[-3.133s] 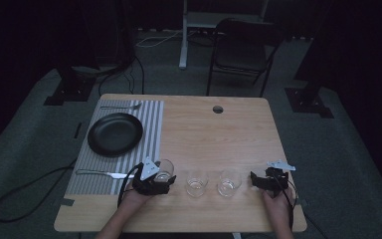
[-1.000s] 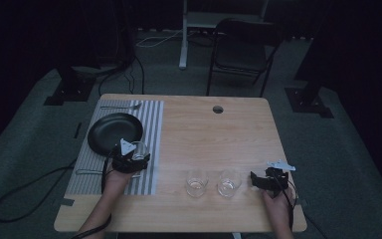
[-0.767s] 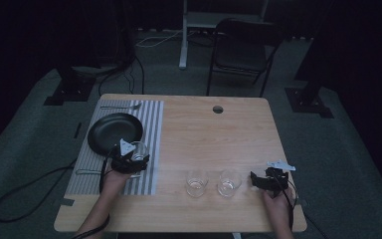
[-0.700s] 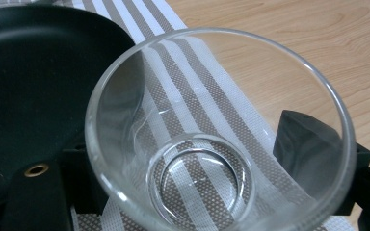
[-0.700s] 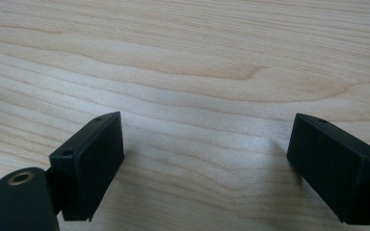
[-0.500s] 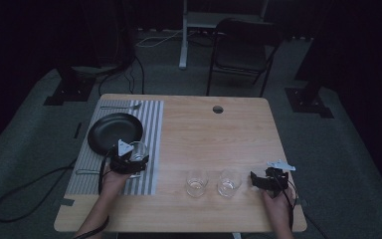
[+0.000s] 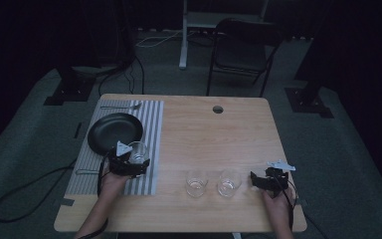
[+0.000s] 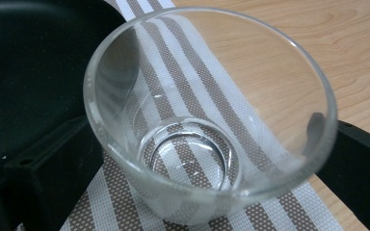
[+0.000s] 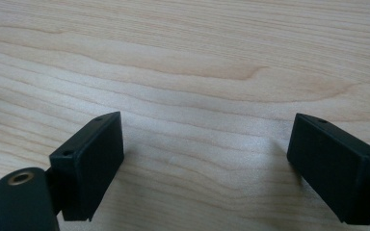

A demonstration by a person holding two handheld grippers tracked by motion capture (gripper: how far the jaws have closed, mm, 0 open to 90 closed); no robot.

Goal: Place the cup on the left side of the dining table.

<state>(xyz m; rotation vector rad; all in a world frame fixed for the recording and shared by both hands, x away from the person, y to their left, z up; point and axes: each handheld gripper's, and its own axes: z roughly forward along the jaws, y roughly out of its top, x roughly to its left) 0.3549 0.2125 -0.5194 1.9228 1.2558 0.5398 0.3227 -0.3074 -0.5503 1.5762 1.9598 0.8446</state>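
Glass (image 8: 207,120) in left tool (image 7: 129,163), black plate (image 7: 114,132) beside, striped mat (image 7: 146,119) beneath.

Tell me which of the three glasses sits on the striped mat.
The glass between the left gripper fingers, beside the black plate. It stands on the striped mat; the other two glasses stand on bare wood near the table's front edge.

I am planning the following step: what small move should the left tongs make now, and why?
Probably lower the glass onto the striped placemat and open. The left tongs grip it beside the black plate, seemingly over the mat.
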